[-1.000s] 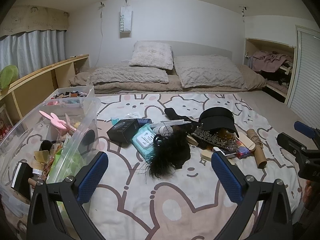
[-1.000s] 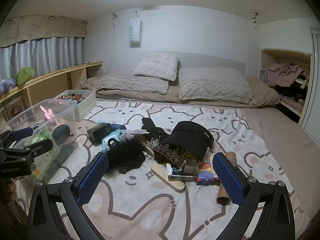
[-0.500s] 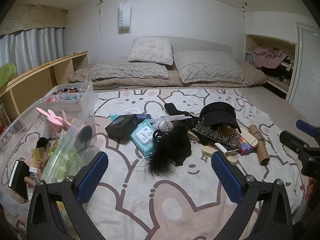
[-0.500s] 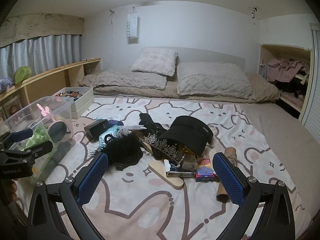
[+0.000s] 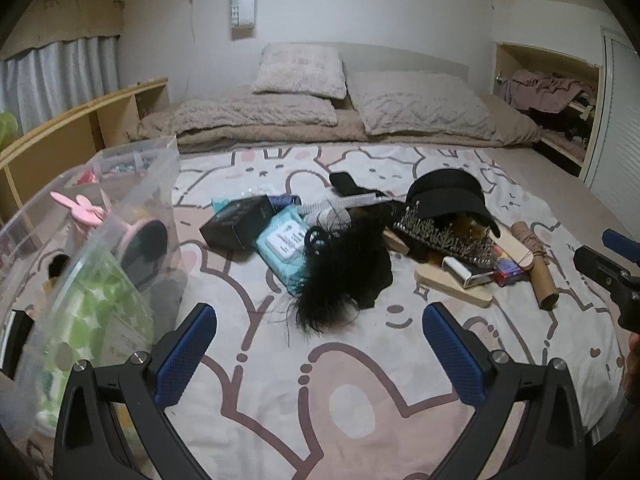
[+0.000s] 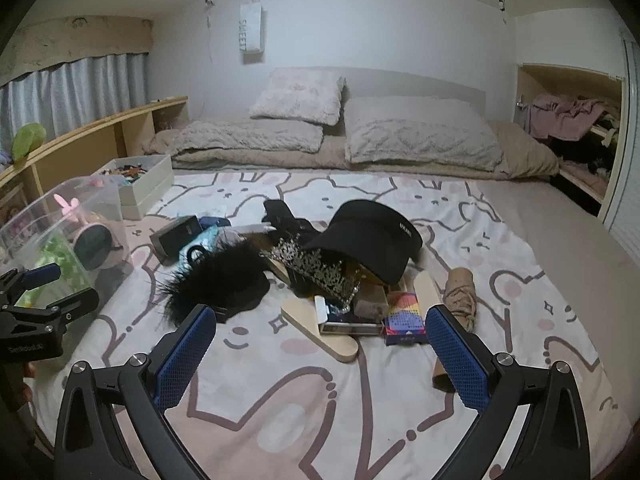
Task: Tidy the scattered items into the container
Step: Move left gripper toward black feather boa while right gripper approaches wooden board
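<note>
The black cap [image 6: 370, 238] covers the back of the tiara [image 6: 316, 270] and an amber thing beneath it. The clear container [image 5: 80, 248] runs off the left wrist view's left edge, its contents blurred. The small box's [image 6: 404, 318] print is illegible.

Bed [image 6: 500, 216], bunny-print cover: clear bin [image 6: 48, 216] at left, clutter pile [image 6: 320, 264] mid-bed, pillows [image 6: 420, 132] at head.
</note>
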